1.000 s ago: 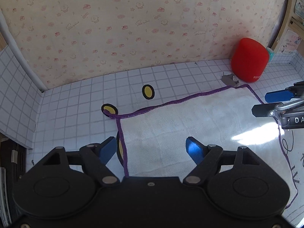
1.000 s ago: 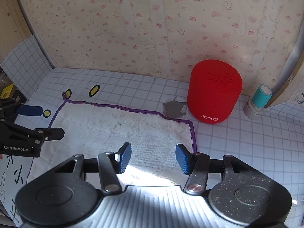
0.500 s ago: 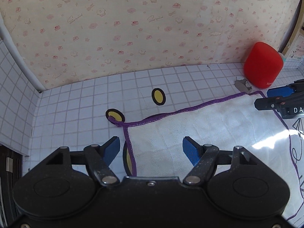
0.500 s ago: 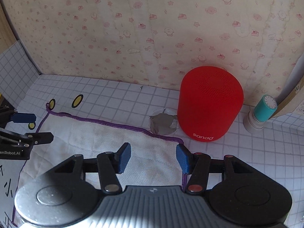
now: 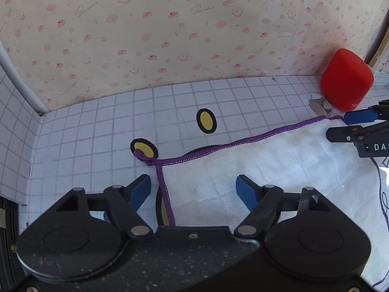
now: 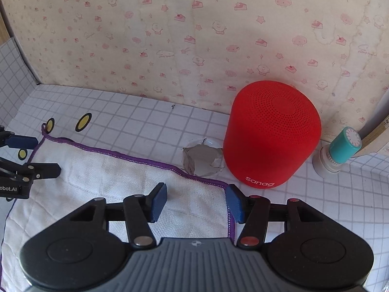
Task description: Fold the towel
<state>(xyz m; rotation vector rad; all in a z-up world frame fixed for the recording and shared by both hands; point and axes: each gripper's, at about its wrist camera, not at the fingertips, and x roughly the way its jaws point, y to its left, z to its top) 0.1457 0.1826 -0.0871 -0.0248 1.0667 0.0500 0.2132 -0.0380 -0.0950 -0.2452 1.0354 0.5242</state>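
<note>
A white towel (image 5: 262,168) with a purple hem lies flat on the grid-patterned table; it also shows in the right wrist view (image 6: 116,185). My left gripper (image 5: 193,191) is open, low over the towel's far left corner, with the side hem between its fingers. My right gripper (image 6: 196,203) is open over the far right corner, its right finger by the side hem. Each gripper shows at the edge of the other's view: the right one (image 5: 350,126), the left one (image 6: 36,155).
A red speaker (image 6: 271,133) stands just behind the right corner, with a torn grey patch (image 6: 203,157) beside it. A teal-capped bottle (image 6: 340,149) stands further right. Yellow oval stickers (image 5: 206,120) mark the table near the left corner. The papered wall (image 5: 170,31) is close behind.
Both grippers have moved forward toward the towel's far edge, from over its middle to its two far corners. Both stay open. The towel has not moved.
</note>
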